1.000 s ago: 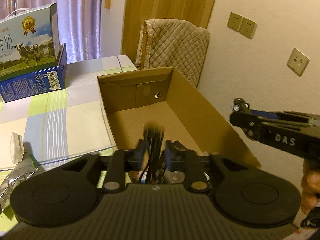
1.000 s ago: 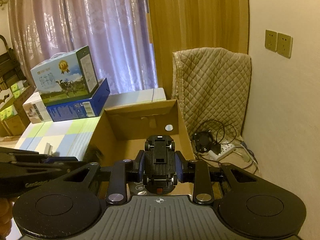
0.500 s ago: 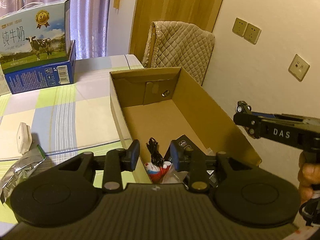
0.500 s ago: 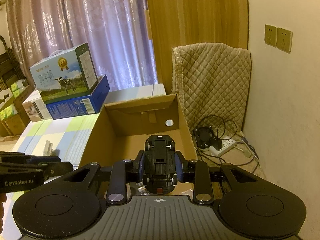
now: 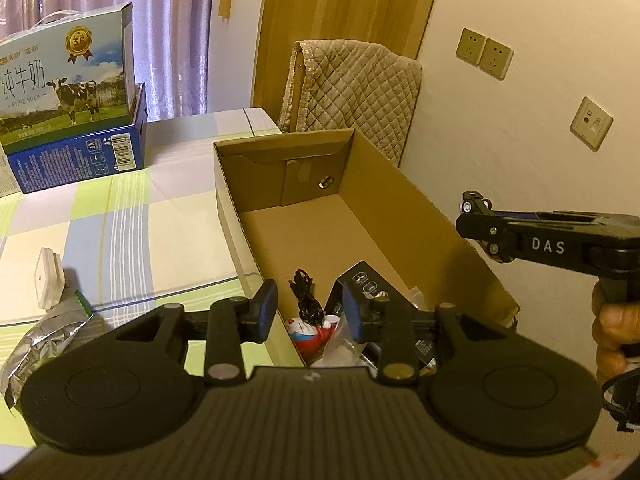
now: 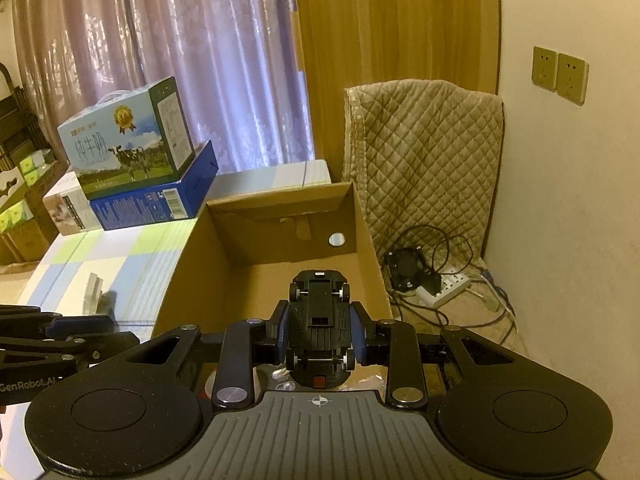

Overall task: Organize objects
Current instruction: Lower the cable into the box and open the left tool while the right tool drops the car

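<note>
An open cardboard box (image 5: 404, 188) (image 6: 188, 252) stands on the checked tablecloth. At its near end lie a coiled black cable (image 5: 306, 298), a small blue-and-red cat figure (image 5: 310, 330) and a black packet (image 5: 366, 284). My left gripper (image 5: 309, 316) hangs open over that near end, with nothing between its fingers. My right gripper (image 6: 320, 336) is shut on a black toy car (image 6: 320, 320), belly up, above the box's near right side. From the left wrist view the right gripper (image 5: 476, 222) shows side-on at the right, held by a hand (image 5: 614, 328).
Milk cartons (image 5: 68, 76) (image 6: 124, 140) are stacked on a blue box (image 5: 80, 152) at the table's back left. A white adapter (image 5: 46, 280) and a crumpled foil bag (image 5: 44, 330) lie at the near left. A quilted cover (image 6: 424, 152), a power strip and cables (image 6: 436, 284) stand by the wall.
My left gripper has opened and let go of the black cable, which now lies in the box. It has drawn back and up. The right gripper still holds the car.
</note>
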`<state>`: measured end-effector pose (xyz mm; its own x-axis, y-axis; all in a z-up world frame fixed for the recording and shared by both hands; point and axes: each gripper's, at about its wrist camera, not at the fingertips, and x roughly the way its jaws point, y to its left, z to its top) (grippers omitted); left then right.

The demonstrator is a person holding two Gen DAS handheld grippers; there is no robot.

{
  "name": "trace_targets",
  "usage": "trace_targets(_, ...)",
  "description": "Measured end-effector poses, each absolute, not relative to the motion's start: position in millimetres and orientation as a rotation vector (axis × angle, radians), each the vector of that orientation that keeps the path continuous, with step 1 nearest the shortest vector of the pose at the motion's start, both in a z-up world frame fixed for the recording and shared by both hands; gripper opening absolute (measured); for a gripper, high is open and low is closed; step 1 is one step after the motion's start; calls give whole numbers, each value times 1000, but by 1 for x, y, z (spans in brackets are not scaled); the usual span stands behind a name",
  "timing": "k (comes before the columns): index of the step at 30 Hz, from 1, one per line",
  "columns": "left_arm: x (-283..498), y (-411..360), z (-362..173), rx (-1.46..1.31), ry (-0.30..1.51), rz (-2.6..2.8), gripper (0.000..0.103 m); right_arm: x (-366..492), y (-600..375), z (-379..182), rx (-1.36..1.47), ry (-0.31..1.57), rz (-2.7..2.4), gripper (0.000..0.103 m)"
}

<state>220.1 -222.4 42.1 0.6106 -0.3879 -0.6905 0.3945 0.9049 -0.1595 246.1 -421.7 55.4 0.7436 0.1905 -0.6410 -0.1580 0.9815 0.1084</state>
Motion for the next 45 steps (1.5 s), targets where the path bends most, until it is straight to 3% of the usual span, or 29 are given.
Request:
trace_targets(9,223,-218,37,3,808,-444,38,257,-426,53,70,693,197,29)
trace_targets(10,224,-217,36,2,809,-443,42,258,-427,53,78,689,197,35)
trace_targets(11,224,-216,36,-1,809,-441,44,258,-429,53,89,680,190,50)
trace_targets(13,223,-213,37,-4,804,-430,59,258,-433,56,113,657,182,59)
trace_targets(27,201,-187,47,-47,783,-398,83,222,-430,74,169,632,179,59)
trace_targets(42,156,-137,62,-75,753,-336,102,166,-377,87,202,636,245,59)
trace_targets(45,149,-124,63,-87,747,-318,102,157,-365,87,202,646,267,59)
